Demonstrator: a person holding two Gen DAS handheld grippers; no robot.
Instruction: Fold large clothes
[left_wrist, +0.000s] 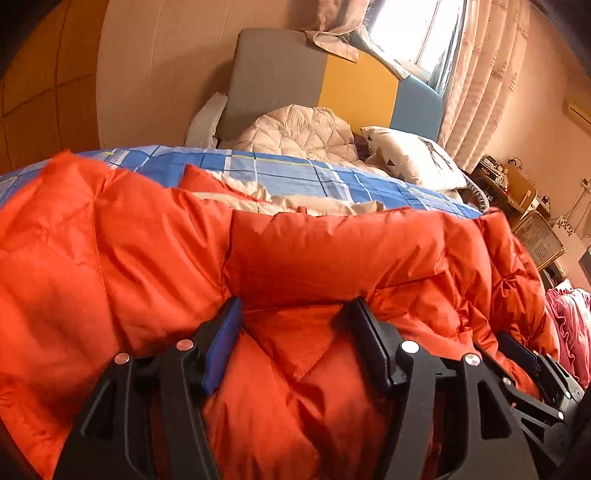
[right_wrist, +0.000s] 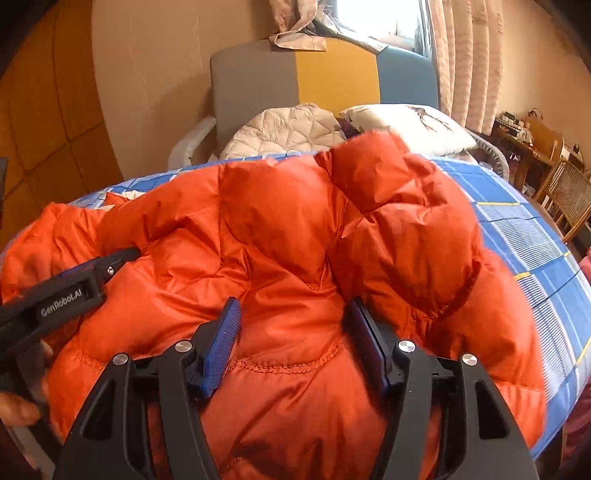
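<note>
The orange down jacket (left_wrist: 295, 258) lies in a puffy heap on the bed with the blue checked sheet (right_wrist: 535, 236), close to the near edge, and it fills the lower part of both views. Its long axis seems to run across the bed, from left to right, though the heap makes this hard to judge.

The left gripper (left_wrist: 291, 343) stands with its jaws apart. A ridge of jacket cloth lies between the blue pads, but whether the pads press on it cannot be told. The right gripper (right_wrist: 291, 339) looks the same: jaws parted, a stitched seam of the jacket between them, the grip not certain. Both grippers point forward and down into the near side of the jacket, and they are near each other.

Beyond the jacket the sheet is bare up to the pillow (right_wrist: 406, 125) and a pale quilted cover (right_wrist: 288, 129) at the headboard end, so there appears to be room for a fold away from the person. The right edge of the bed is near a wicker chair (right_wrist: 569, 195).
</note>
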